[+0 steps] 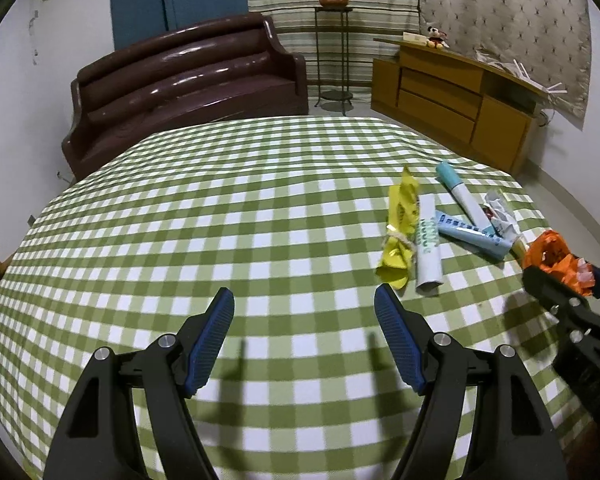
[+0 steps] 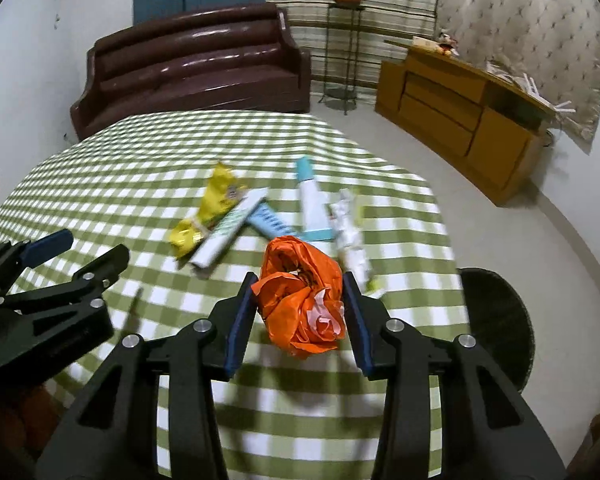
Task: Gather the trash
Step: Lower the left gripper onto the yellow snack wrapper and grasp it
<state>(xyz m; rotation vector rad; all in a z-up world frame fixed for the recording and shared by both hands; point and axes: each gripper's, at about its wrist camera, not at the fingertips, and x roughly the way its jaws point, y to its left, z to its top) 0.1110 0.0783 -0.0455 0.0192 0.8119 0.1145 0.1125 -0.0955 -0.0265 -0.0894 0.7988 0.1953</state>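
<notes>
My right gripper point(image 2: 300, 280) is shut on a crumpled orange plastic bag point(image 2: 300, 304), held just above the green checked tablecloth point(image 2: 140, 152). Beyond it lie a yellow wrapper point(image 2: 212, 208), a white tube box point(image 2: 228, 236), a blue box point(image 2: 270, 222), a teal-capped tube point(image 2: 312, 204) and a crumpled white wrapper point(image 2: 350, 236). My left gripper point(image 1: 304, 292) stands open over bare cloth, with nothing between its fingers. The yellow wrapper point(image 1: 400, 228) lies ahead and to its right. At the left wrist view's right edge, the right gripper point(image 1: 568, 276) shows with the orange bag point(image 1: 552, 252).
A dark round container point(image 2: 496, 320) stands on the floor by the table's right edge. Behind the table are a brown sofa point(image 1: 180, 80), a plant stand point(image 1: 334, 40) and a wooden cabinet point(image 1: 452, 96). The cloth's left half point(image 1: 180, 220) holds no objects.
</notes>
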